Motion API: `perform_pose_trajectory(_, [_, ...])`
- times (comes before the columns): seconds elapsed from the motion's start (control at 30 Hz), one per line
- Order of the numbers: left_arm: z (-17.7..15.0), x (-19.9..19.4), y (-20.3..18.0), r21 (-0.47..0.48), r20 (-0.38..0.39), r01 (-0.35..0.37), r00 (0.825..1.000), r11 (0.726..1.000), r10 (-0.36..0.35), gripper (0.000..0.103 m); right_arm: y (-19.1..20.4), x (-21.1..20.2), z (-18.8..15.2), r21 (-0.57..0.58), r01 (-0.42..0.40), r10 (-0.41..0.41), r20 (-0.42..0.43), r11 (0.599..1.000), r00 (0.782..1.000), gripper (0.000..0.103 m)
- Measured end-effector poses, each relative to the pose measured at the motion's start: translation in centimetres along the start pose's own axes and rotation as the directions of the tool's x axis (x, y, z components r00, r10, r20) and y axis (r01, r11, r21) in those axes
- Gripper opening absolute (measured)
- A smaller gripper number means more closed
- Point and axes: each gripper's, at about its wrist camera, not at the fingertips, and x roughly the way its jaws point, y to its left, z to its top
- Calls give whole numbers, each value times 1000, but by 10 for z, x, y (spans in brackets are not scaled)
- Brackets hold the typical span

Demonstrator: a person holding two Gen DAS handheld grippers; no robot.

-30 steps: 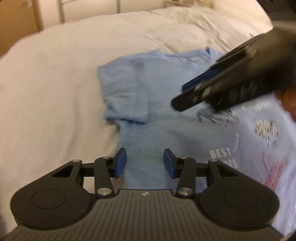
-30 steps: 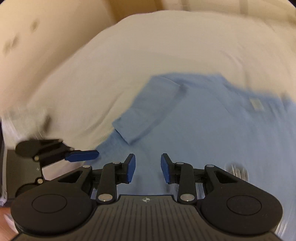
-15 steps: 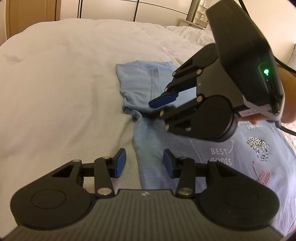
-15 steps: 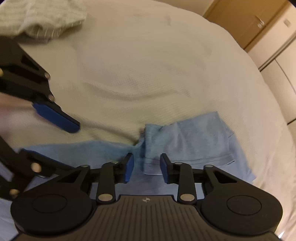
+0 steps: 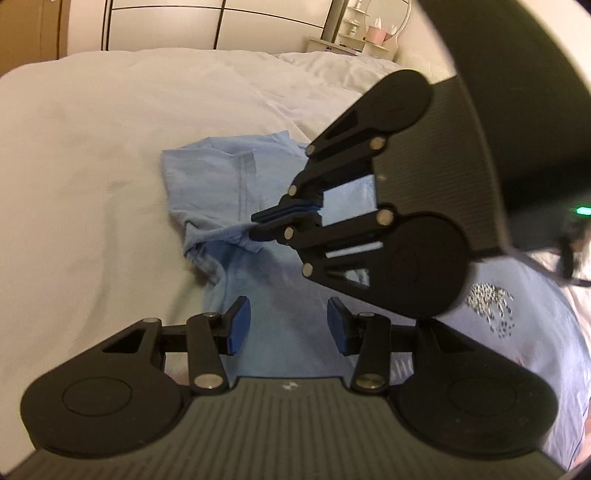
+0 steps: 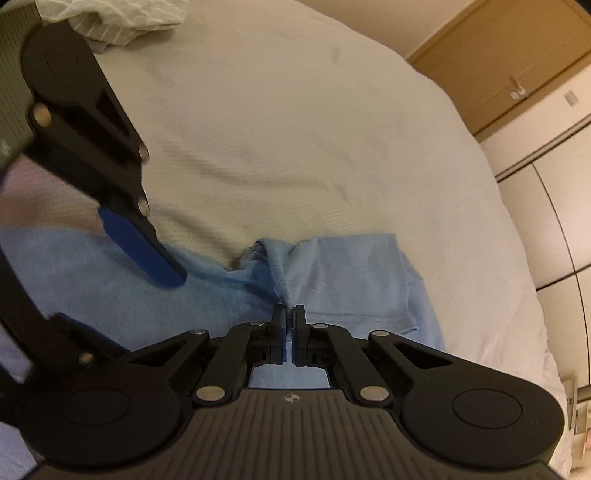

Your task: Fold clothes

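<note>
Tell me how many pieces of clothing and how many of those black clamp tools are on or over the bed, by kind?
Blue T-shirts: 1
Crumpled pale striped cloth at the bed's far edge, possibly a garment: 1
Handheld tools: 2, the left gripper open over the shirt and the right gripper pinching its sleeve
Total: 4

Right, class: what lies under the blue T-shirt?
The blue T-shirt lies on the white bedcover, which shows all around it. Whatever is beneath the shirt's middle is covered. The right gripper pinches its sleeve.

Dim warm indoor light; fisheye warp at edges, slight motion blur.
</note>
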Motion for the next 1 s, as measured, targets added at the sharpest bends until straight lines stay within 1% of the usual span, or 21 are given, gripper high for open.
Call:
perform_pose_trajectory(0.1, [3,10,6,-4,1,9,1000,1000,-9,41,-7,-2,-4,22,-2,2,18,1000,1000,0])
perform_pose_trajectory(0.2, [3,18,15,7,-10,-23,1000,1000,23,41,-14,-4,-8,35,-36,35,28,999,999,0])
perform_pose_trajectory(0.3, [4,17,33,-62,1,-57,998,996,57,39,-16,-4,-12,21,-42,42,28,999,999,0])
perform_pose_trajectory(0.6, [6,15,54,-164,20,-48,998,985,52,40,-9,-1,-24,-7,-76,76,23,997,997,0])
perform_pose_trajectory(0.67, [5,11,57,-185,27,-65,997,981,71,40,-7,0,-27,-10,-85,85,22,996,996,0])
perform_pose_trajectory(0.73, [4,4,57,-203,31,-100,994,974,108,40,-7,1,-27,14,-101,100,29,995,995,0])
perform_pose_trajectory(0.87, [11,13,57,-196,18,-174,983,965,181,40,-6,3,-28,46,-120,119,35,992,992,0])
perform_pose_trajectory(1.0, [14,18,60,-222,14,-233,970,947,243,40,-9,1,-29,73,-117,114,46,990,992,0])
